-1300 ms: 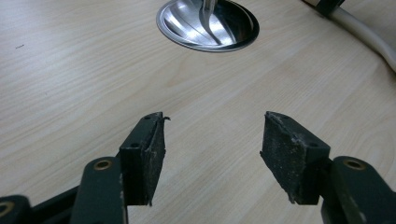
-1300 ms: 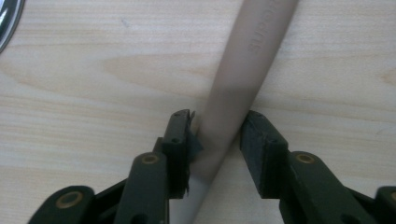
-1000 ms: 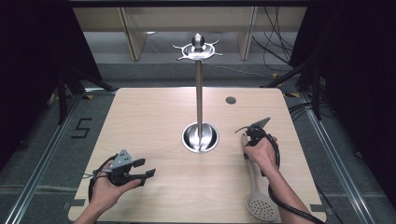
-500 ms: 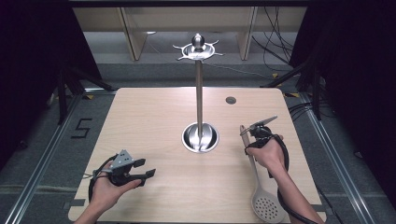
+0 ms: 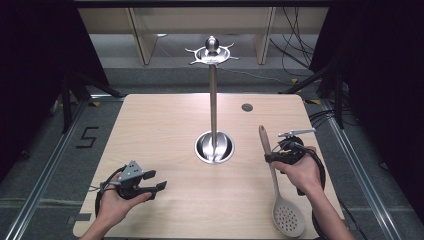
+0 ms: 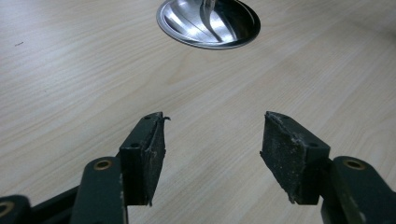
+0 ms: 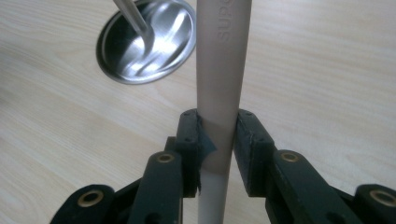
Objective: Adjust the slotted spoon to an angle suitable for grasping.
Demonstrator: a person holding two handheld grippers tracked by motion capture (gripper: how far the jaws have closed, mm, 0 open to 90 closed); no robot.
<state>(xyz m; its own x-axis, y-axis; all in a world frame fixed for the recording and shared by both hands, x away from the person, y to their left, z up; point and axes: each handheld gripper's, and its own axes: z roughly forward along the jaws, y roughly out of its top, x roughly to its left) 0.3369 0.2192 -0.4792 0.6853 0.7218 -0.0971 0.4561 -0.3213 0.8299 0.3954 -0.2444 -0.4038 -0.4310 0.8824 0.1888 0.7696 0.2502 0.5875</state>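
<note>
A beige slotted spoon (image 5: 274, 172) with a long handle and a perforated head lies along the table's right side, head toward the front edge. My right gripper (image 5: 272, 157) is shut on its handle (image 7: 219, 93), and in the right gripper view both jaws press against that handle. A metal stand (image 5: 213, 90) rises from a round steel base (image 5: 214, 147) at the table's middle, with a hook ring at its top (image 5: 212, 52). My left gripper (image 5: 159, 188) sits open near the front left, nothing between its pads (image 6: 147, 156). The steel base (image 6: 208, 23) lies ahead of it.
The light wooden table (image 5: 165, 125) has a small dark round hole (image 5: 247, 107) at the back right. Cables trail from both grippers over the front edge. Dark floor, rails and wooden frames surround the table.
My right gripper has moved right and toward the front with the spoon, turning its handle from pointing right to pointing away. The left gripper has stayed put.
</note>
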